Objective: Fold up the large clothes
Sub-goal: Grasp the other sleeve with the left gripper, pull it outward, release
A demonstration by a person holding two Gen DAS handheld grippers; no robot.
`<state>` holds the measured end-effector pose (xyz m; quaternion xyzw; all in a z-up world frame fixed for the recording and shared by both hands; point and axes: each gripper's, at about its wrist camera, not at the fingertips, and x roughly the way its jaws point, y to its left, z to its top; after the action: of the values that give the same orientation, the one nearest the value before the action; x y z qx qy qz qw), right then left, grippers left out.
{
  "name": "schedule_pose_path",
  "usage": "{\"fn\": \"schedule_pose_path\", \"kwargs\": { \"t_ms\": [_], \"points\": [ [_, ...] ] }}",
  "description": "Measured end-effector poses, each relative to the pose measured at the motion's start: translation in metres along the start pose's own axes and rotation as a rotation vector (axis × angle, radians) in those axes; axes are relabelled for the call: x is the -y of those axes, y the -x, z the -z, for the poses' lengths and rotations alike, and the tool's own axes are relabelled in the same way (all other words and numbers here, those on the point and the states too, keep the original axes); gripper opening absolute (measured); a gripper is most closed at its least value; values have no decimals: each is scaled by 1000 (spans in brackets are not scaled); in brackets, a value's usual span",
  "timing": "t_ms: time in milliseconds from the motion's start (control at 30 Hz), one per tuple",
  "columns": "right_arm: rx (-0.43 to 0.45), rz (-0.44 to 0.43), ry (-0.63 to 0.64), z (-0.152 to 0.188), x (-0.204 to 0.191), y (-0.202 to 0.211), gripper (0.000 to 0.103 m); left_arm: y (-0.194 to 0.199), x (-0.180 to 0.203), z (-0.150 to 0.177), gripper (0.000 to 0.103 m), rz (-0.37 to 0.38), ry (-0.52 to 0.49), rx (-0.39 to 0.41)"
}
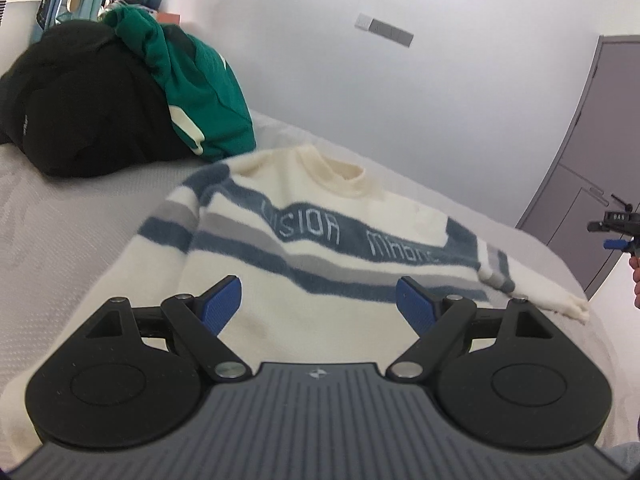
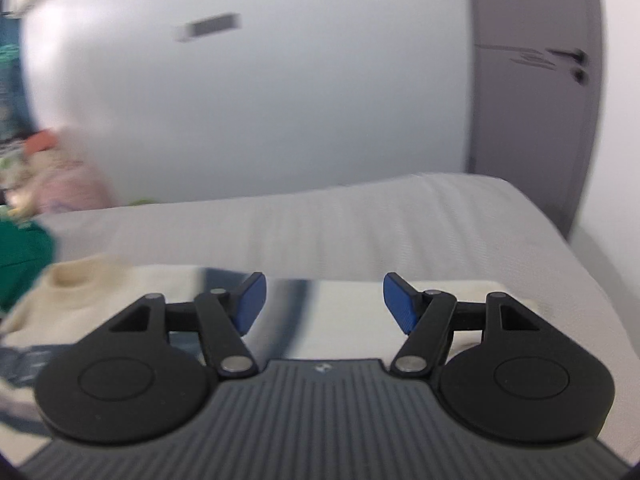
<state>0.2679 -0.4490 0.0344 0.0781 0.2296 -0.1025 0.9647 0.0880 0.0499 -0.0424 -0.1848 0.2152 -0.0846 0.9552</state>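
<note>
Your sweater (image 1: pixel 320 240) lies flat on the bed (image 1: pixel 60 220), and only one sleeve looks tucked in. Both grippers, left gripper (image 1: pixel 318 304) and right gripper (image 2: pixel 324 304), are open and hold nothing. Most folding is left.

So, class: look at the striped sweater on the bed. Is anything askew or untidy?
The cream knitted sweater with blue and grey stripes lies front up on the grey mattress, but one sleeve is folded crookedly inward. Behind it, a black garment and a green one sit heaped, unfolded.

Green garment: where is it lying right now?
In the left wrist view, the green garment lies upper left, draped against the black clothes pile, just beyond the cream striped sweater on the grey mattress.
</note>
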Motion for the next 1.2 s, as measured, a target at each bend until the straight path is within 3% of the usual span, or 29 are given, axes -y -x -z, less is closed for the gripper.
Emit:
{"fn": "schedule_pose_path", "kwargs": {
  "t_ms": [167, 367, 567, 700, 1000, 1200],
  "points": [
    [0, -154, 44, 12, -79, 48, 67, 20, -9, -6, 88, 13, 6, 37],
    [-8, -307, 112, 50, -162, 92, 67, 36, -23, -9, 88, 18, 23, 63],
    [-39, -422, 155, 93, -217, 108, 67, 45, -35, -15, 88, 13, 47, 80],
    [-40, -461, 211, 122, -232, 118, 67, 44, -40, -15, 88, 3, 48, 75],
    [-146, -499, 173, 170, -236, 119, 67, 35, -41, -13, 88, -8, 43, 53],
    [-238, -501, 111, 187, -225, 104, 67, 33, -82, -27, 88, -118, 121, 51]
  ]
}}
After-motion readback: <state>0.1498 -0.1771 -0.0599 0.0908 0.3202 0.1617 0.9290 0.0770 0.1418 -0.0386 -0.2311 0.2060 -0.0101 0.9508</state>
